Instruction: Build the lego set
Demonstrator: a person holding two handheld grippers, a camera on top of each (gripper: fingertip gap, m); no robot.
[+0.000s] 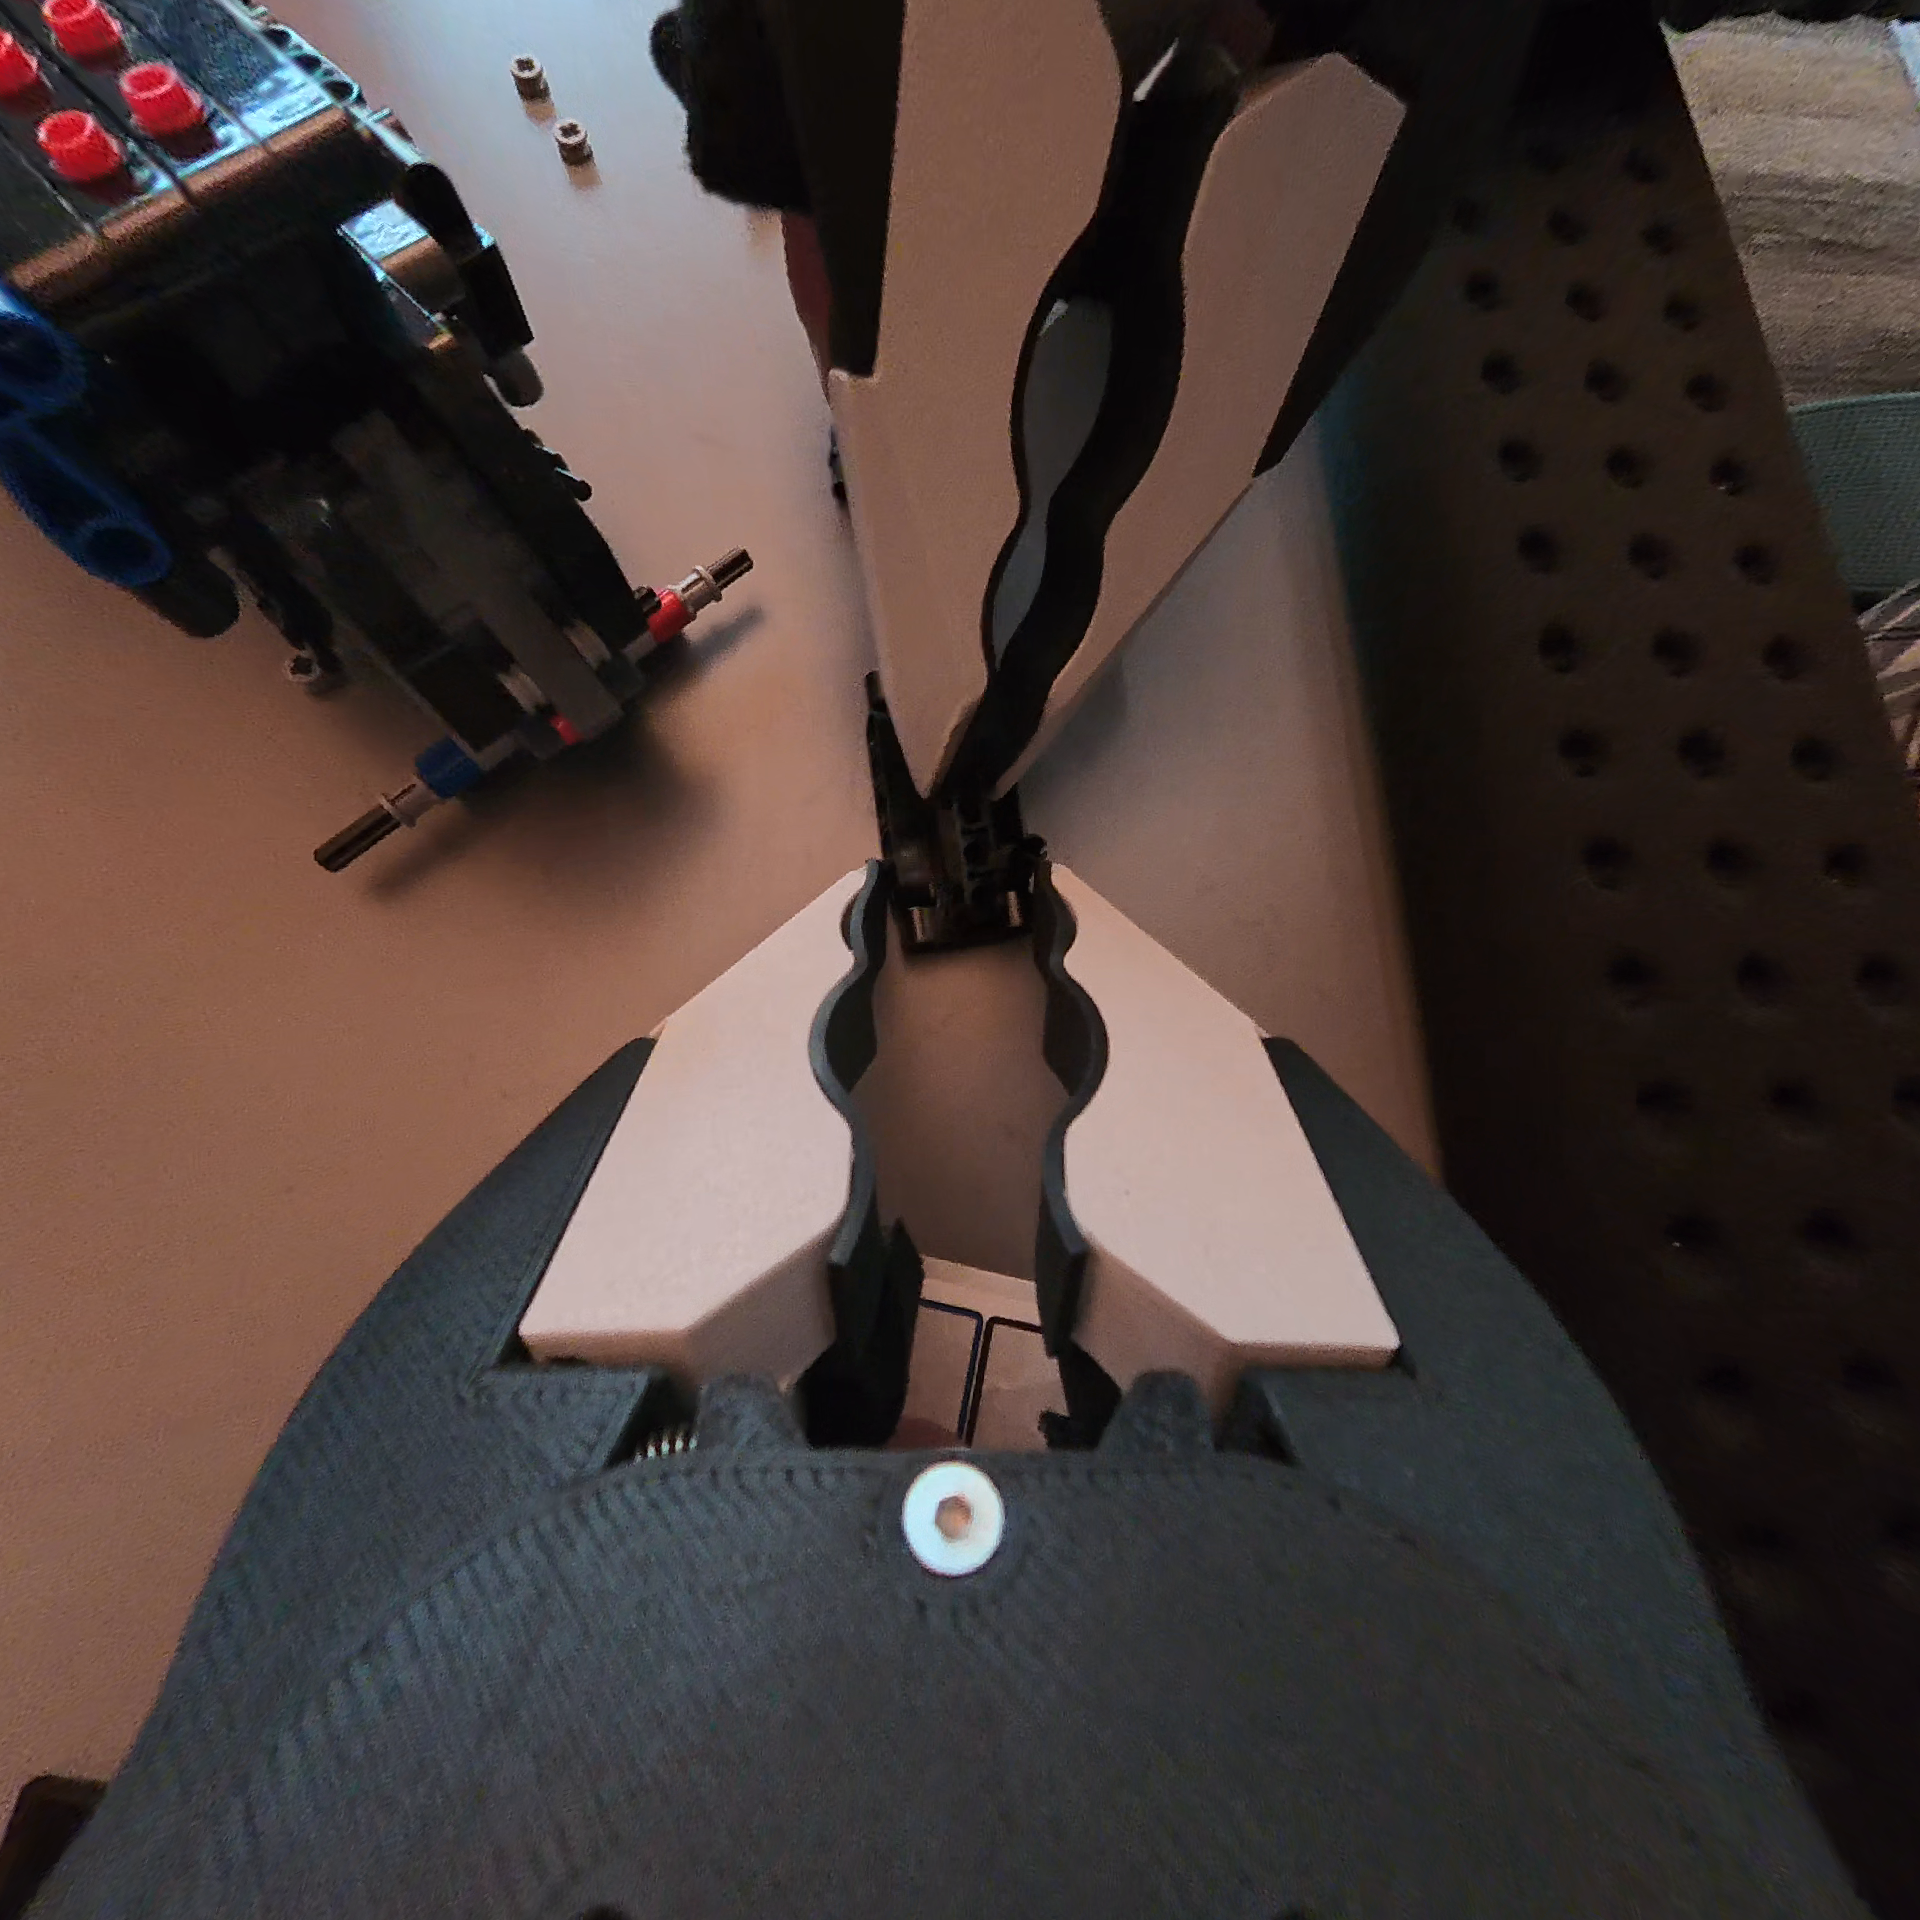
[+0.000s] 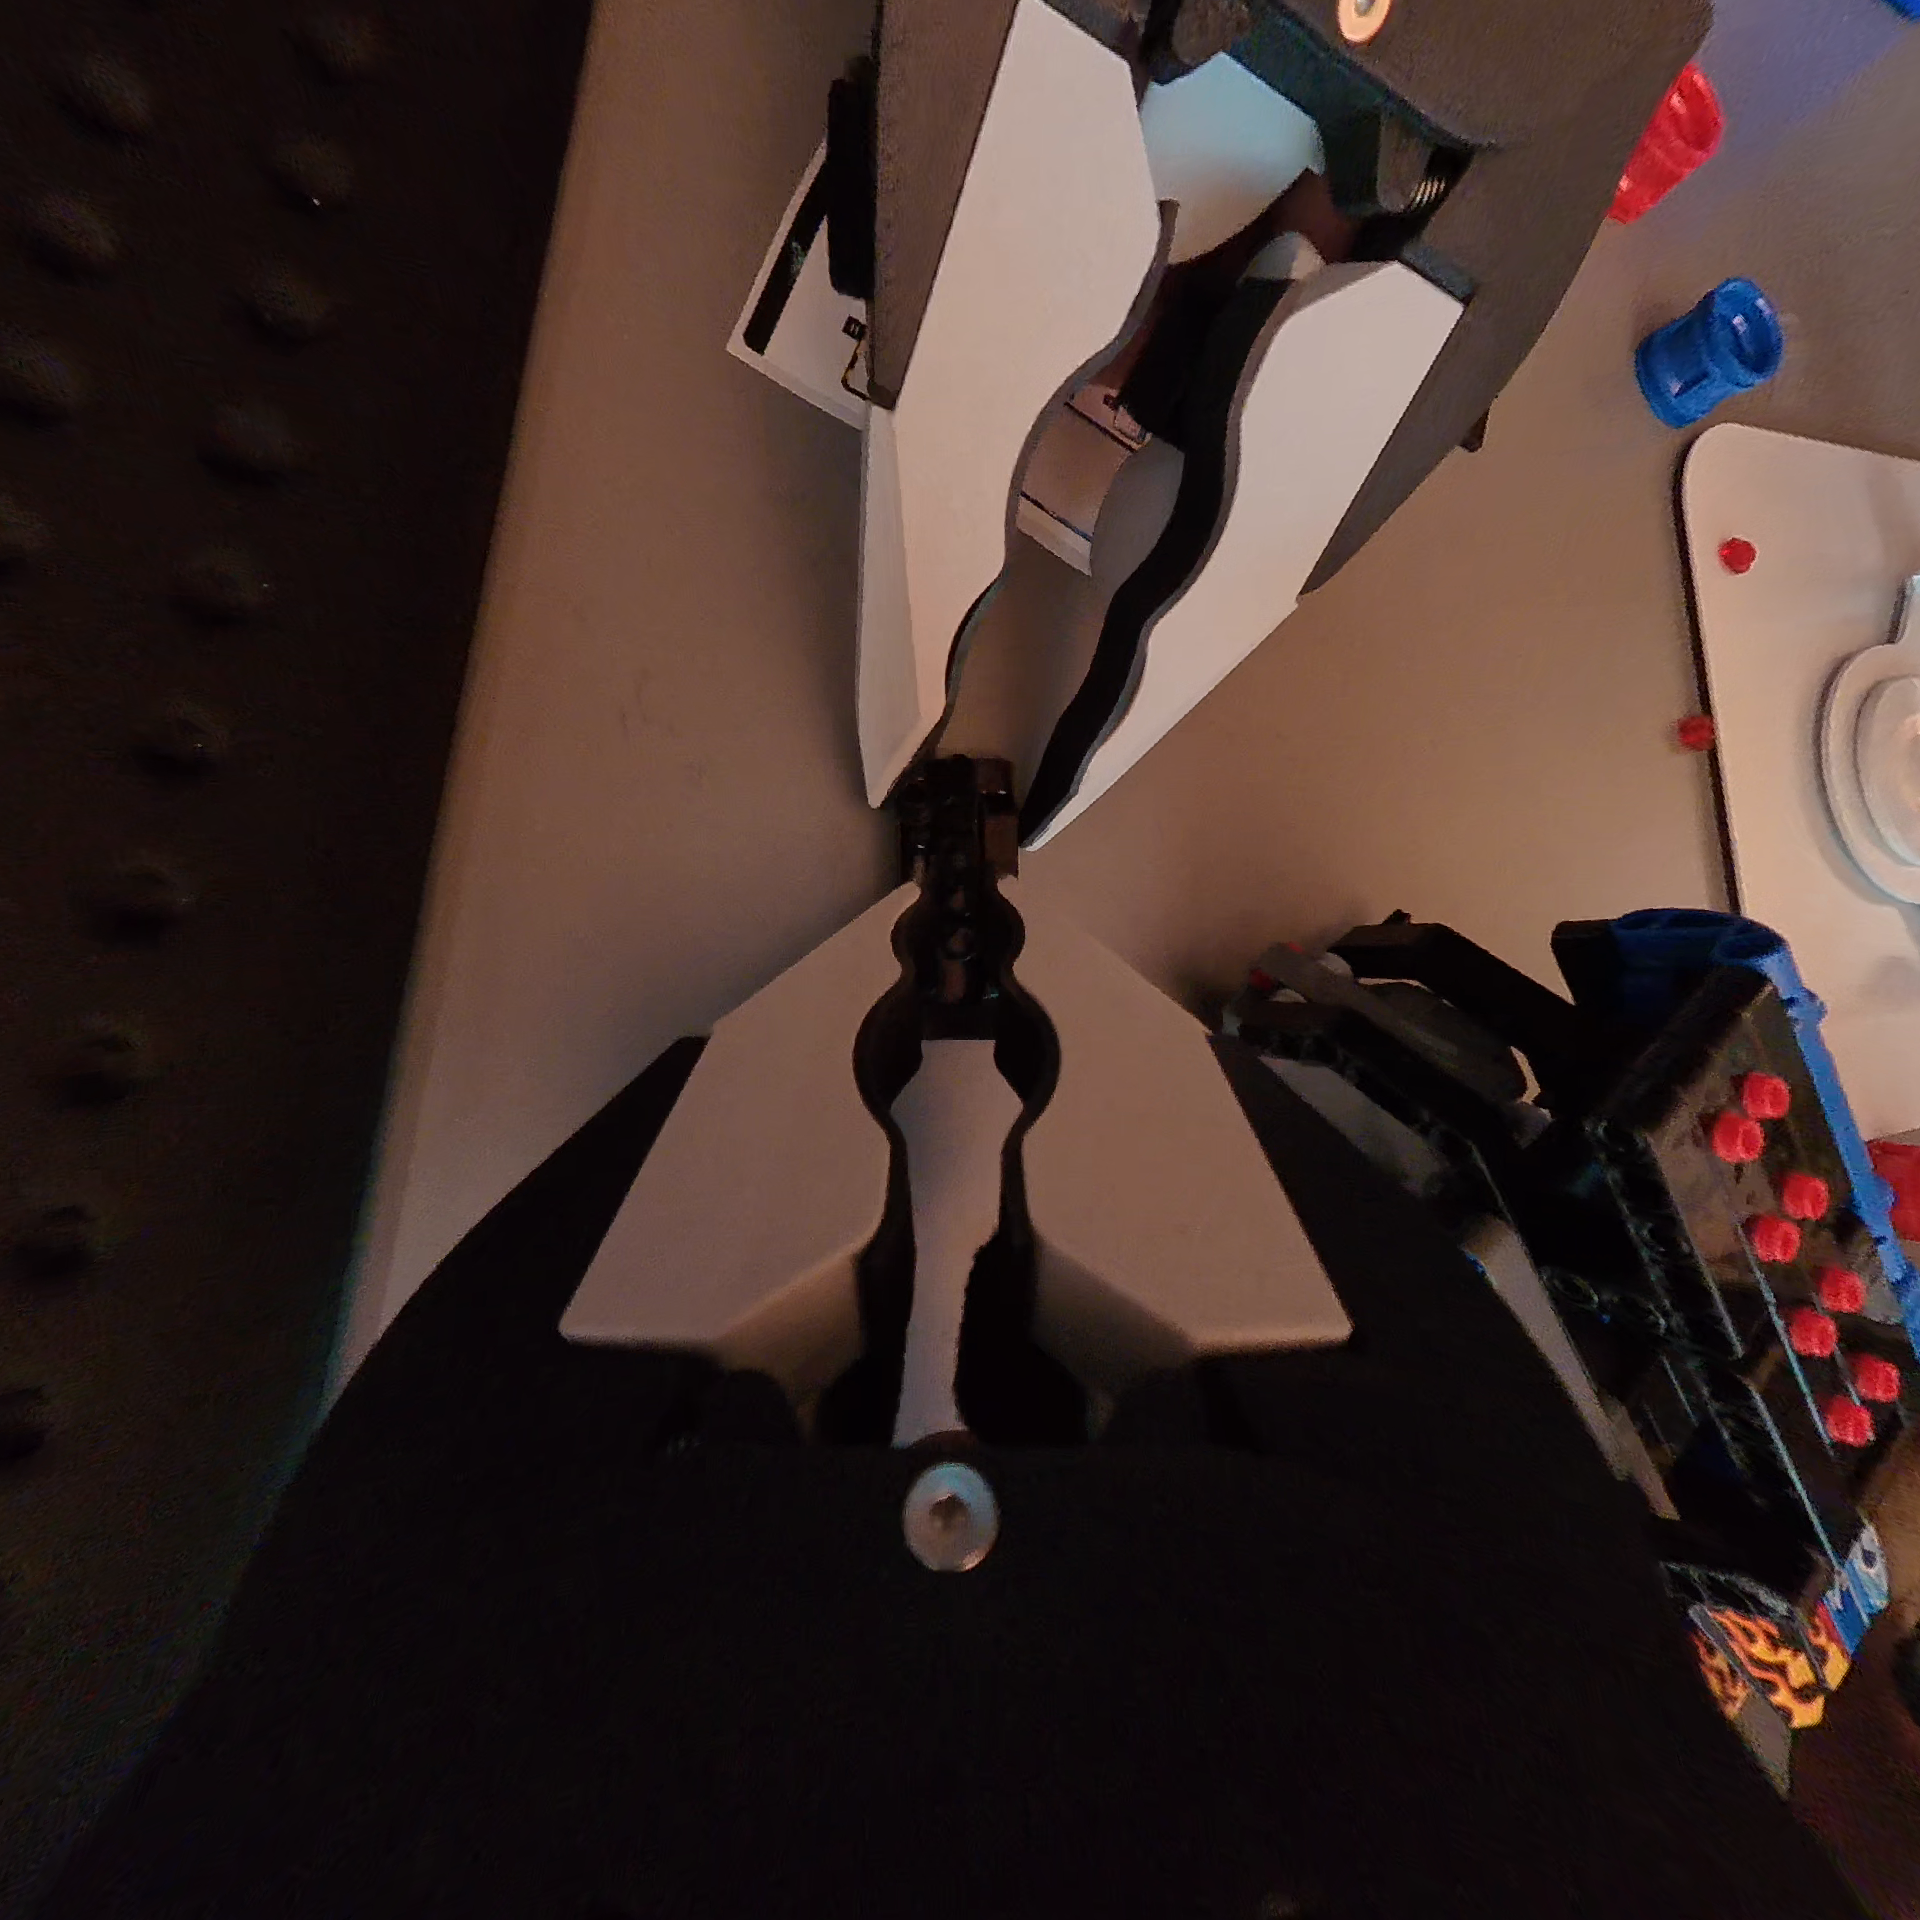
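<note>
Both claws meet tip to tip above the table (image 1: 208,1039): left claw (image 1: 958,902) and right claw (image 2: 956,940) each clamp the same small black lego piece (image 1: 961,883). Half-built lego model (image 1: 312,416) sits far left.

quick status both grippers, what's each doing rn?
Left gripper: closed on one end of the small black lego piece.
Right gripper: closed on the same piece's other end.
</note>
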